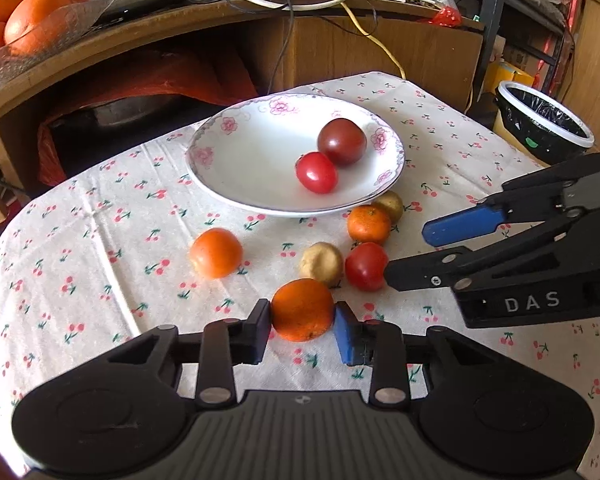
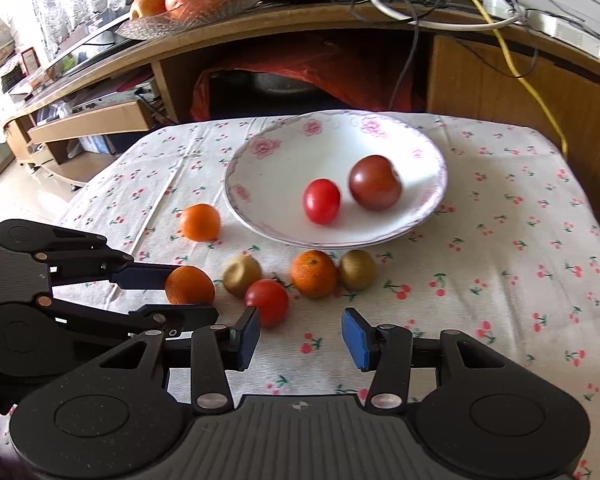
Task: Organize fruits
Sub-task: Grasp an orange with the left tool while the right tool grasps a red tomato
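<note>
Left wrist view: left gripper (image 1: 302, 330) fingers closed against both sides of an orange (image 1: 302, 309) on the tablecloth (image 1: 80, 280); whether it's lifted off the cloth, can't tell. Right gripper (image 2: 300, 336) wide open, holding nothing, left pad just beside a red tomato (image 2: 267, 302), which partly hides behind that pad. Just beyond the left fingers: a kiwi (image 1: 321, 263) touching the red tomato, then a mandarin (image 1: 368, 224) with a second kiwi (image 1: 390, 205) half hidden behind it and tucked under the plate (image 1: 240, 184) rim. Another orange fruit (image 1: 216, 253) sits apart, left of the fingers. Farther out, the plate holds a small red tomato (image 1: 316, 172) touching a dark tomato (image 1: 342, 142). Beyond: wooden desk (image 1: 340, 48) with cables; glass dish of oranges (image 1: 16, 16) cut off at frame edge; bin (image 1: 540, 124) far right
</note>
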The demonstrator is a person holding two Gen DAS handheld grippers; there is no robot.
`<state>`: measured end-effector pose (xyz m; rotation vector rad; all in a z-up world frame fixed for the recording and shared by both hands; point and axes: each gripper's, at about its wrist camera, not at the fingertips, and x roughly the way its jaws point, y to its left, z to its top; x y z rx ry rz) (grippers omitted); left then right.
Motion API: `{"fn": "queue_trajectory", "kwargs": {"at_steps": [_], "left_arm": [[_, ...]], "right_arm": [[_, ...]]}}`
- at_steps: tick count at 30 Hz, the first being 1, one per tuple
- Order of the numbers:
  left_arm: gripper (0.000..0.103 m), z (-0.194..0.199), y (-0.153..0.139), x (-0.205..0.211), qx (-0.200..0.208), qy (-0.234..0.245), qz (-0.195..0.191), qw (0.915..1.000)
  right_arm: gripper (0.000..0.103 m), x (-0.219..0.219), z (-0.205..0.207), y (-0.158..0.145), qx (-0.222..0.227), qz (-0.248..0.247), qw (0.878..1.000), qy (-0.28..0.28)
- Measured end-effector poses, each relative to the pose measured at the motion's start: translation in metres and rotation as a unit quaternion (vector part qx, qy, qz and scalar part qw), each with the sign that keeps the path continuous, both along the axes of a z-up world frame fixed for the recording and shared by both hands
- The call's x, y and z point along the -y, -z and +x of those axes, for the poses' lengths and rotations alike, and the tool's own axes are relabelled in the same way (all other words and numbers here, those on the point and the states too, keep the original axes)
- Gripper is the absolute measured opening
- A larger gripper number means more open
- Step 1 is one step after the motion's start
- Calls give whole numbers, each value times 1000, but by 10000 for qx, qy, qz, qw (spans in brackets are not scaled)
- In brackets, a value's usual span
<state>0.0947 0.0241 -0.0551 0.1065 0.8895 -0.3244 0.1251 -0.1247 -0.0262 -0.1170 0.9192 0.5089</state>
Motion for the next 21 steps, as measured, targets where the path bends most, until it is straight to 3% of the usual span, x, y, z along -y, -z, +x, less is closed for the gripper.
{"fn": "queue_trajectory", "kwargs": {"at_steps": [8, 12, 15, 16, 21], "left_arm": [[42, -8, 1, -15, -41, -116, -54, 9999], [42, -9, 2, -16, -30, -97, -51, 9999], [42, -9, 2, -14, -16, -74, 8, 10000], [42, -8, 3, -14, -22, -66, 18, 10000], [42, -11, 5, -11, 7, -20, 103, 9999]], "right_arm": [[42, -18, 5, 12, -129, -45, 9998, -163], [36, -20, 8, 12, -36, -66, 9998, -184], [29, -21, 10, 12, -13, -91, 9998, -189], [22, -23, 10, 12, -9, -128, 9997, -221], [22, -29, 7, 11, -3, -304, 9991, -302]]}}
